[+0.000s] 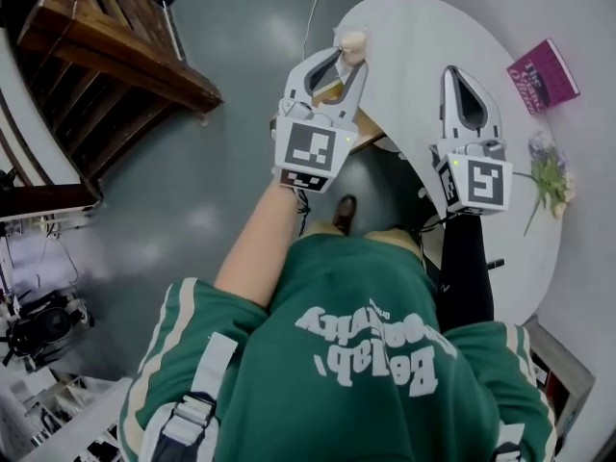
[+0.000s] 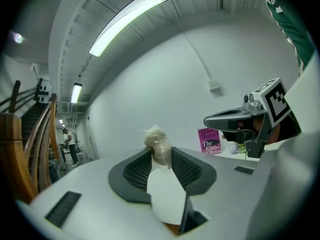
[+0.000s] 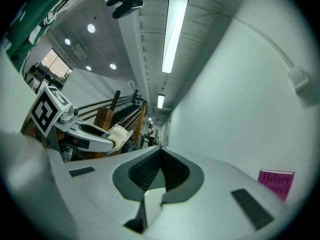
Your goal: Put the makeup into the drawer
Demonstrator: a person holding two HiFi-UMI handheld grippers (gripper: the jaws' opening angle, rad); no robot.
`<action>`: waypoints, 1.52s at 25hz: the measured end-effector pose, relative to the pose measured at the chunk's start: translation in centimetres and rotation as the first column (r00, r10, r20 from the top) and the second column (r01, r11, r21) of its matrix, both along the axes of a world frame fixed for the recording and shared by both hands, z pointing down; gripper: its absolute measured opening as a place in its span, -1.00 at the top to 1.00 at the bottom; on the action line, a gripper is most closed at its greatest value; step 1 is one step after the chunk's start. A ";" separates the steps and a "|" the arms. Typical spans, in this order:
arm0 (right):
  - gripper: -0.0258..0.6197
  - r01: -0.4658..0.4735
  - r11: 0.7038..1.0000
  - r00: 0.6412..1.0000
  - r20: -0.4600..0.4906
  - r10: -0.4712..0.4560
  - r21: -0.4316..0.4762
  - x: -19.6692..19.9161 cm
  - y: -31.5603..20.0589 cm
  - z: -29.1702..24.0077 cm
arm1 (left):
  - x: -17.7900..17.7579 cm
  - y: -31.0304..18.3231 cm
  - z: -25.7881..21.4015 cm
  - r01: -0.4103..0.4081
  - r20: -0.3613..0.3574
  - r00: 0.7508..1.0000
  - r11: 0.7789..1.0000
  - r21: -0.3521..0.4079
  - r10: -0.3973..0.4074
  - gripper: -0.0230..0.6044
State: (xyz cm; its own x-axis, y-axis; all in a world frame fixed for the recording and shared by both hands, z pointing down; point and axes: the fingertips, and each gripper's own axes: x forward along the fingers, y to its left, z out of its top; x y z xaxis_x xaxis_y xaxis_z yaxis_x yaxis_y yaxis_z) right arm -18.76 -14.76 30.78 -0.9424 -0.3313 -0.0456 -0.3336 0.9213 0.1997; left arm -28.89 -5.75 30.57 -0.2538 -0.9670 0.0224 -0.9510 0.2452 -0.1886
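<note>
plastic-wrapped makeup [image 2: 157, 145] (smooth matt table [image 1: 414, 37])

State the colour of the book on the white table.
The book is magenta with pale lettering; the head view shows it best.

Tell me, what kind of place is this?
Likely an indoor studio or workshop hall: a round white table with a pink book, a wooden staircase on a grey floor, long strip lights overhead.

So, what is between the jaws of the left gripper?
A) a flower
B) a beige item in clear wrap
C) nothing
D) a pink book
B: the left gripper view shows the left gripper closed on the beige item, which sticks out at its tips.
</note>
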 end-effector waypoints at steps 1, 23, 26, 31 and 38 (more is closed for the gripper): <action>0.89 0.003 1.000 1.000 -0.002 -0.003 0.000 -0.6 0.3 0.0 | -0.5 0.2 0.2 0.000 0.002 1.000 1.000 -0.004 0.000 0.50; 0.89 -0.060 0.998 0.997 -0.054 0.058 -0.033 -1.0 -0.8 3.0 | -1.7 2.5 34.0 -0.148 -0.334 0.939 0.782 -0.606 -0.080 0.47; 0.89 -0.064 0.997 0.996 -0.057 0.062 -0.032 -0.9 -1.0 3.1 | -1.7 4.4 37.5 -0.154 -0.340 0.933 0.716 -0.681 -0.123 0.46; 0.89 -0.070 0.997 0.996 -0.061 0.068 -0.034 -0.9 -1.3 3.2 | -1.3 5.3 38.6 -0.170 -0.338 0.933 0.681 -0.713 -0.121 0.42; 0.89 -0.062 0.997 0.996 -0.061 0.060 -0.034 -1.0 -0.9 3.0 | -2.1 5.6 38.3 -0.140 -0.331 0.931 0.686 -0.714 -0.154 0.19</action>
